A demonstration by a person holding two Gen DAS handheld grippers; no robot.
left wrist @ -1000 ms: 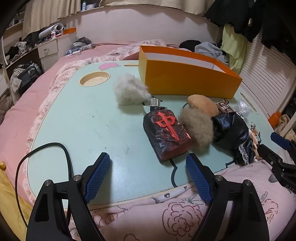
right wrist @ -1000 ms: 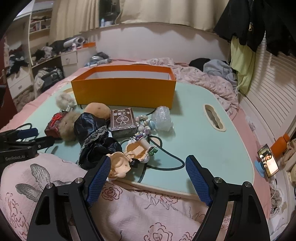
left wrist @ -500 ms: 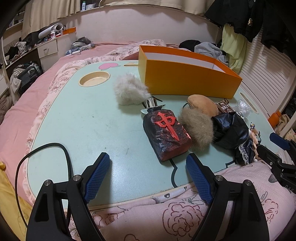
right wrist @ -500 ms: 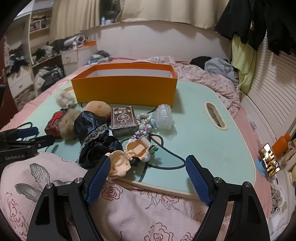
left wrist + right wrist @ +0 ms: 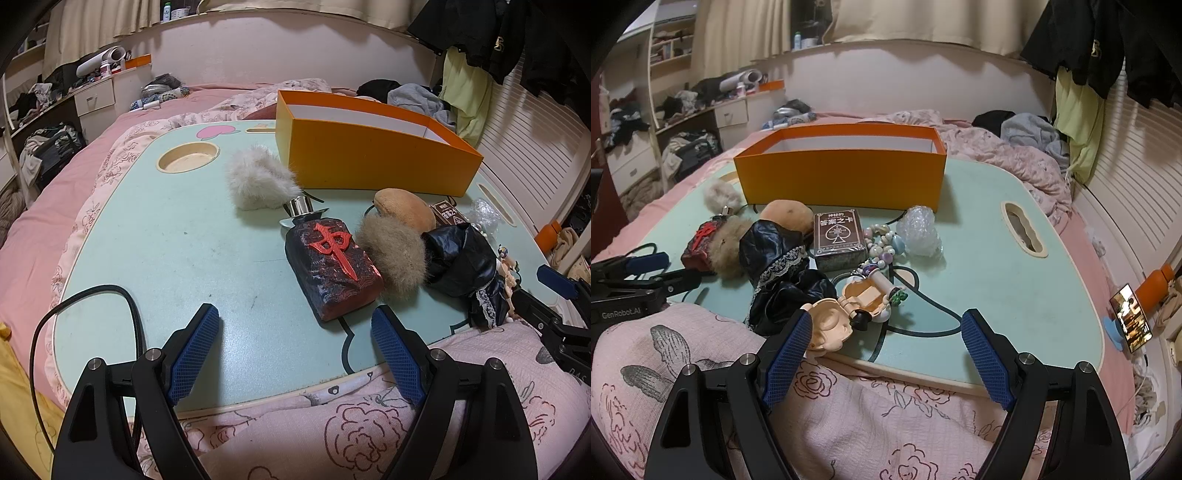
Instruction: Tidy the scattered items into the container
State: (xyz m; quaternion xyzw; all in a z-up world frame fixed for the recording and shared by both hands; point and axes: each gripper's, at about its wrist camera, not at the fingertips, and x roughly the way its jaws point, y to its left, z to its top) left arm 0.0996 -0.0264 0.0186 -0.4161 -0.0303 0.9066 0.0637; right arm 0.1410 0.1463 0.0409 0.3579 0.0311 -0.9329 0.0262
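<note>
An open orange box stands at the back of a mint lap table. In front of it lie a dark tile-shaped bottle with a red sign, a white fur ball, a brown fur ball, a tan plush, black lace cloth, a card box, beads, a bubble-wrap lump and a doll. My left gripper is open and empty at the near edge before the bottle. My right gripper is open and empty just short of the doll.
The table rests on a pink quilted bed. A black cable loops at its left front corner. A cup recess is at the back left, a slot at the right. A phone and orange bottle lie off right.
Both grippers have crept slightly forward and stayed open. The items on the table have not moved.
</note>
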